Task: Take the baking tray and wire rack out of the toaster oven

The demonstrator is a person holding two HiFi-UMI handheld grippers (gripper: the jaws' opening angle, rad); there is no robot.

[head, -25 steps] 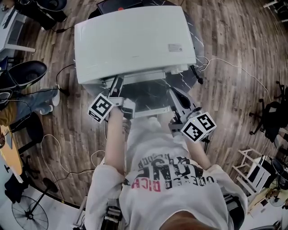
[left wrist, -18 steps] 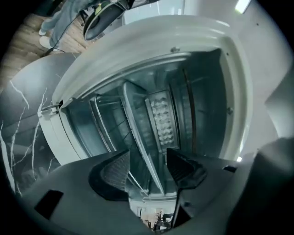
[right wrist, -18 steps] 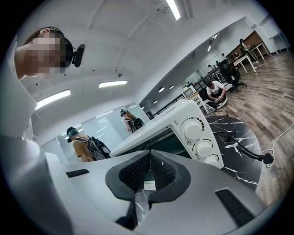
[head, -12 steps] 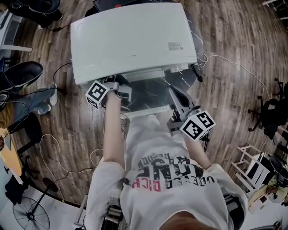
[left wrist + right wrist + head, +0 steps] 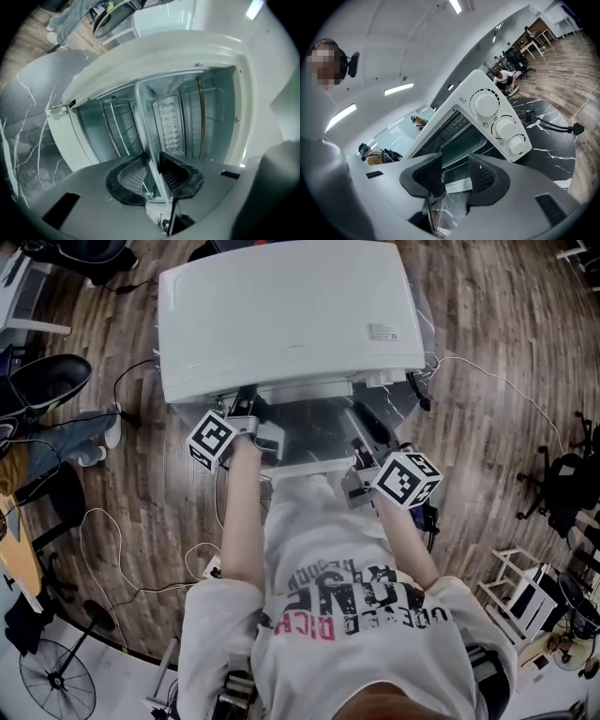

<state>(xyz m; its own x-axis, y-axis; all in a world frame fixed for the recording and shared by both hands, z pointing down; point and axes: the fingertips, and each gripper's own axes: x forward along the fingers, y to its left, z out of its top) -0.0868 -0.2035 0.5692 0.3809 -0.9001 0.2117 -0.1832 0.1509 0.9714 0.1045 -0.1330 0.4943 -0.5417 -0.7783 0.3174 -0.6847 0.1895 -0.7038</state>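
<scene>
As its jaws have just closed in, the left gripper [image 5: 151, 166] pinches the rim of the baking tray [image 5: 143, 117], which runs straight ahead into the toaster oven [image 5: 154, 61]

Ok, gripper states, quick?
Left gripper: jaws just closing, clamped on the oven door edge.
Right gripper: jaws just opened, straddling the door edge, not gripping.

Toaster oven [image 5: 281, 315]: smooth white shell with a soft sheen; knobs [image 5: 504, 126] of smooth white plastic. Door [image 5: 314, 427]: clear, glossy glass in a white frame. Wire rack [image 5: 119, 124] inside the oven: thin bare metal rods against dull sheet-metal walls. Tabletop [image 5: 555, 129] under the oven: glossy black stone look with white veins. Floor [image 5: 497, 343]: brown wood planks.
</scene>
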